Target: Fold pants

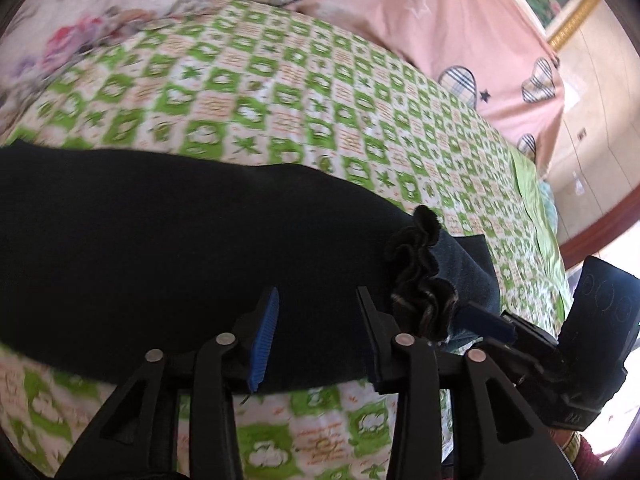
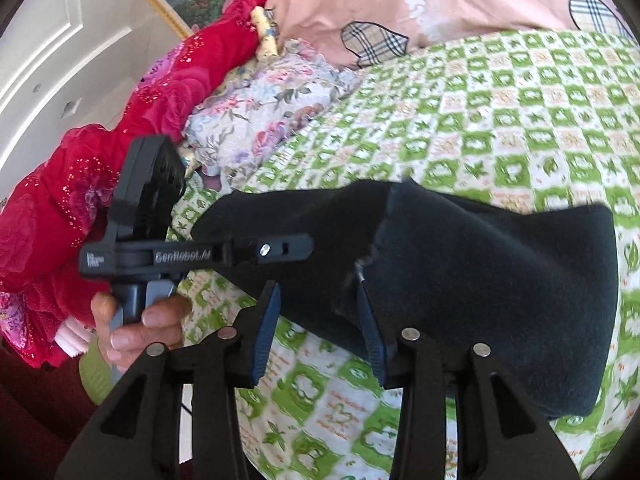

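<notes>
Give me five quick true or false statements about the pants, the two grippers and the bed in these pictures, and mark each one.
1. The pants are dark. True.
2. The pants lie on a plain blue sheet. False: the bedsheet under them has a green and white checked pattern.
3. The left gripper has its fingers spread apart. True.
4. The right gripper is clamped shut on a red blanket. False: its fingers are apart, over the pants; the red blanket lies off at the bed's edge.
5. A pink cover with plaid hearts lies beyond the sheet. True.
</notes>
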Demonstrator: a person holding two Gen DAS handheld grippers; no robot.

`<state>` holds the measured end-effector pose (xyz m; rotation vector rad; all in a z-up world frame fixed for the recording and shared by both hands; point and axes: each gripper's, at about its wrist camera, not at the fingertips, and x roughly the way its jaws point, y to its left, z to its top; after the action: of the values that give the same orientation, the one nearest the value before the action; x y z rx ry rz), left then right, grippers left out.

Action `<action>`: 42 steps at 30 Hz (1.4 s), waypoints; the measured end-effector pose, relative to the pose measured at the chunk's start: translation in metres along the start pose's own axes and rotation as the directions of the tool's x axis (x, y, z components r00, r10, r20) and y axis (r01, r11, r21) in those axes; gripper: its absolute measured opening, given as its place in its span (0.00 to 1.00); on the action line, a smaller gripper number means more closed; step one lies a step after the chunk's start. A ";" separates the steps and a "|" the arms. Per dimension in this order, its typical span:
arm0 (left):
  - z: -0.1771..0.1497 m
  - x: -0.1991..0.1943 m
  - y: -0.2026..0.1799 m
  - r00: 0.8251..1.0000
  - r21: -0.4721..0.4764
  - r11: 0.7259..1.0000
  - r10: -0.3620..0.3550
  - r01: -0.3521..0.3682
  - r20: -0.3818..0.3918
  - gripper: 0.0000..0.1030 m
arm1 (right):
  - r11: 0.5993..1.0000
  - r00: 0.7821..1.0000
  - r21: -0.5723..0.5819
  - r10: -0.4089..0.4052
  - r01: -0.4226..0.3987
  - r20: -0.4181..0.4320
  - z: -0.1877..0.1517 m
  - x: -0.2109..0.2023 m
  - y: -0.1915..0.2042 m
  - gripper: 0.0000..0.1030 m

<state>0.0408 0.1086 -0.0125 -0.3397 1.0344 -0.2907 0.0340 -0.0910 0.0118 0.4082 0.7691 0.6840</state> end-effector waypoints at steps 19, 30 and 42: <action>-0.043 -0.089 0.126 0.982 -0.398 0.912 0.151 -0.094 0.113 0.45 | 0.989 0.992 -0.119 0.073 -0.085 -0.101 0.054 0.068 0.042 0.44; -0.049 -0.095 0.166 0.981 -0.513 0.854 0.164 -0.088 0.105 0.48 | 0.971 0.981 -0.193 0.106 -0.138 -0.165 0.085 0.116 0.068 0.45; -0.034 -0.077 0.189 0.983 -0.550 0.832 0.150 -0.070 0.101 0.48 | 0.947 0.952 -0.271 0.090 -0.173 -0.293 0.112 0.190 0.083 0.52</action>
<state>-0.0114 0.3058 -0.0451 -0.8038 0.9790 0.1452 0.1826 0.0895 0.0386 0.0912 0.8937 0.9825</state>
